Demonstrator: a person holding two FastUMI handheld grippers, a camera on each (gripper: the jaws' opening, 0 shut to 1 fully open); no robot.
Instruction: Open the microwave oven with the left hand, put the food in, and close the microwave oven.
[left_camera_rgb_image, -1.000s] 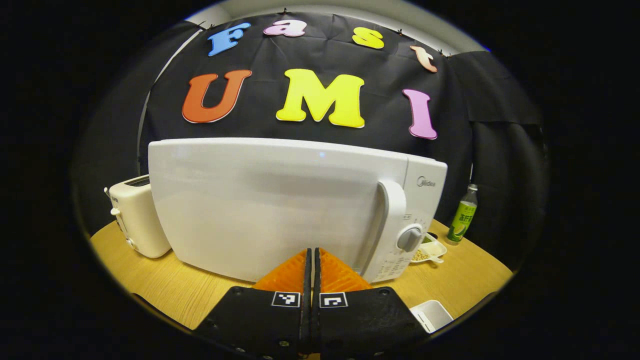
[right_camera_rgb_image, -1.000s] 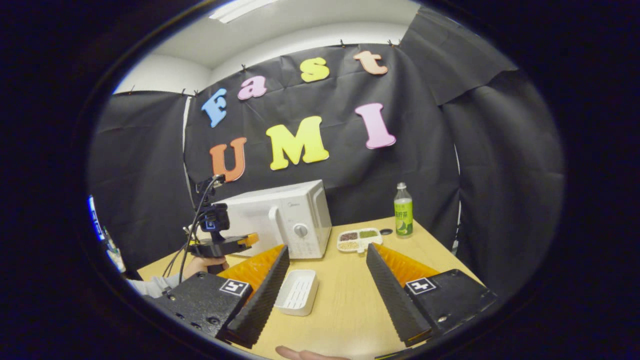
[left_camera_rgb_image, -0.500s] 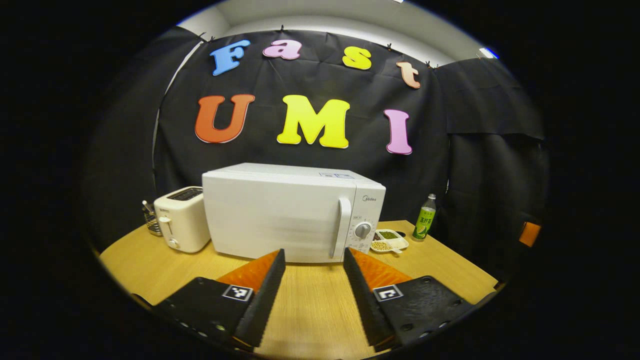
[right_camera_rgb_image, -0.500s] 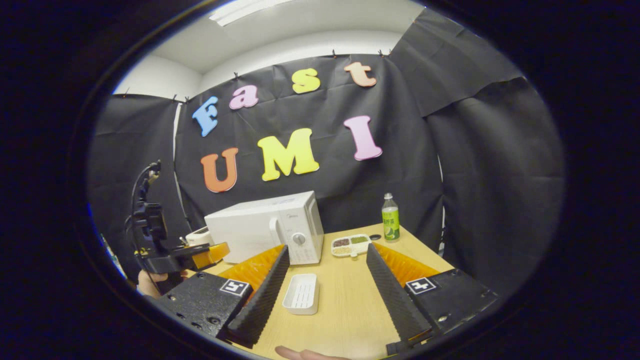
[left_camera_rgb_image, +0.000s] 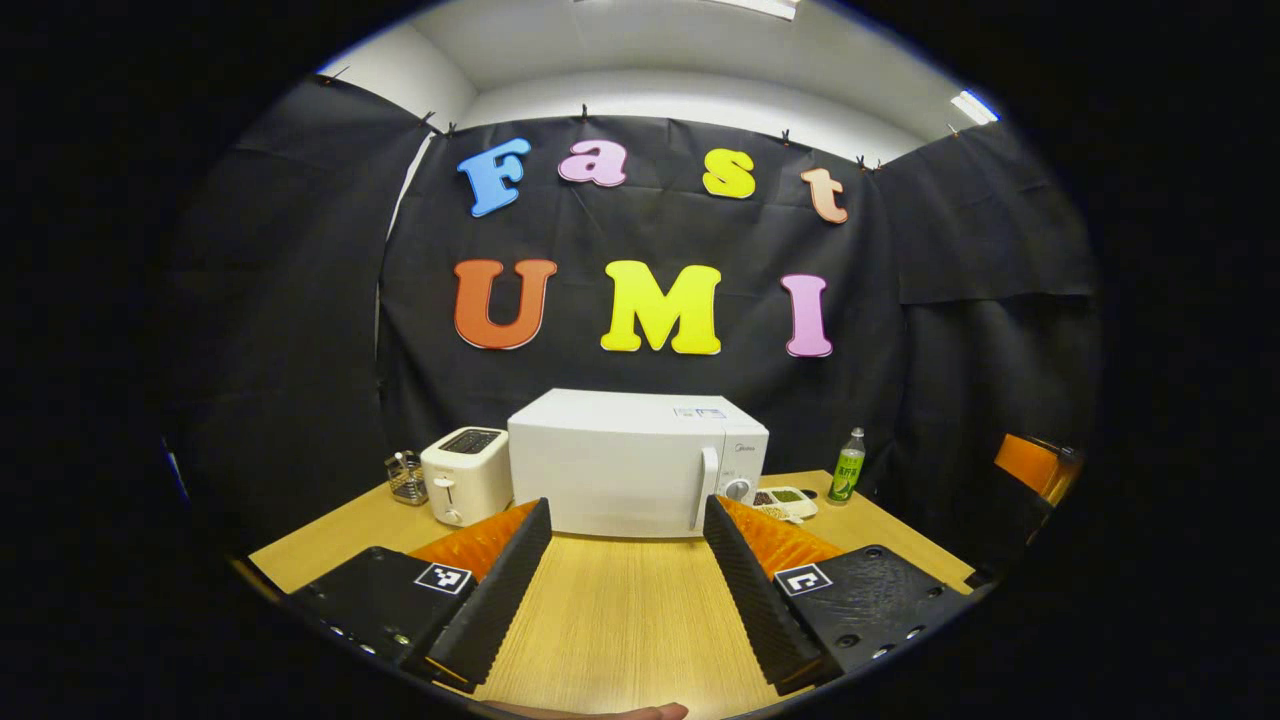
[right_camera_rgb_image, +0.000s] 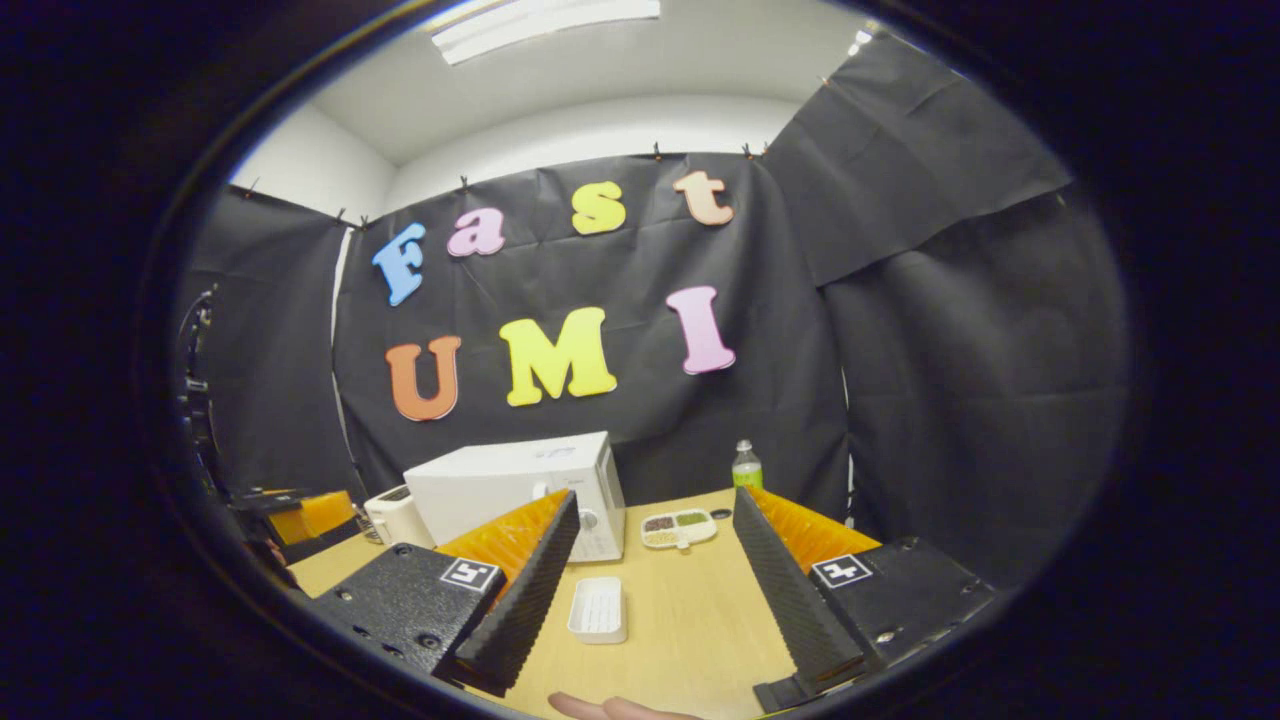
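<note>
The white microwave (left_camera_rgb_image: 630, 465) stands at the back of the wooden table with its door closed and its handle (left_camera_rgb_image: 708, 487) upright beside the dial. My left gripper (left_camera_rgb_image: 625, 520) is open, well back from the oven, nothing between its fingers. In the right gripper view the microwave (right_camera_rgb_image: 510, 490) sits at back left. A divided food dish (right_camera_rgb_image: 678, 528) with grains lies to its right, and a small white tray (right_camera_rgb_image: 598, 608) rests nearer. My right gripper (right_camera_rgb_image: 655, 515) is open and empty above the table. The left gripper shows at the far left edge (right_camera_rgb_image: 300, 512).
A white toaster (left_camera_rgb_image: 465, 473) and a small wire holder (left_camera_rgb_image: 405, 478) stand left of the microwave. A green bottle (left_camera_rgb_image: 847, 466) stands to the right by the food dish (left_camera_rgb_image: 785, 500). A fingertip (right_camera_rgb_image: 600, 708) shows at the bottom edge. Bare tabletop (left_camera_rgb_image: 620, 610) lies between the grippers and the oven.
My left gripper went from shut against the microwave door to open and pulled far back. The right gripper also drew back and tilted up. The door stayed closed.
</note>
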